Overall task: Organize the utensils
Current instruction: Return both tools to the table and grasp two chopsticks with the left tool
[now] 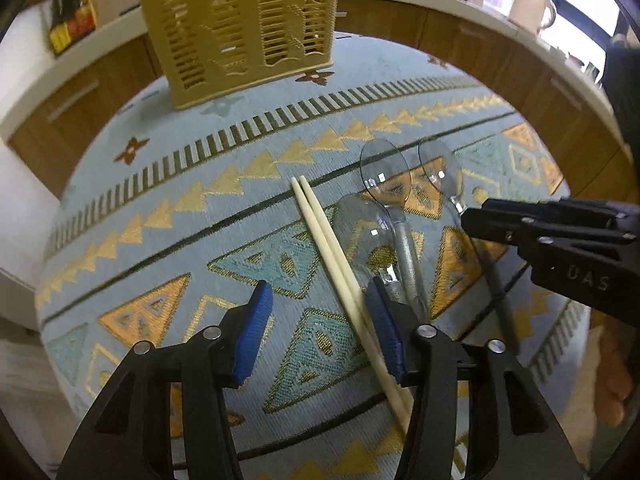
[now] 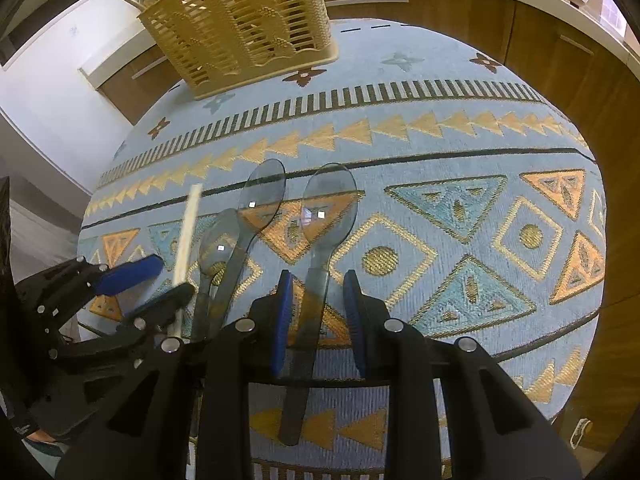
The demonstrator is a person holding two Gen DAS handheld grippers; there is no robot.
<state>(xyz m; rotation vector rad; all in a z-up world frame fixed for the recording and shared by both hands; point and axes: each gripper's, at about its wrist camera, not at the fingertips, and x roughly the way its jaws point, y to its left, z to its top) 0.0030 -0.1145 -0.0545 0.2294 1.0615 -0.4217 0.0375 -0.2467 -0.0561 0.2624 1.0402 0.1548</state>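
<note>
Right tool (image 2: pixel 316 320), narrowly open, straddles your rightmost spoon's (image 2: pixel 320 240) handle; handle runs lengthwise between its pads, untouched.

On the patterned tablecloth (image 2: pixel 460 128) lie three clear plastic spoons (image 2: pixel 326 216) (image 2: pixel 262 196) (image 2: pixel 218 246) and two pale chopsticks (image 1: pixel 320 236) side by side. One slotted beige utensil basket (image 2: pixel 244 24) stands behind them.
</note>
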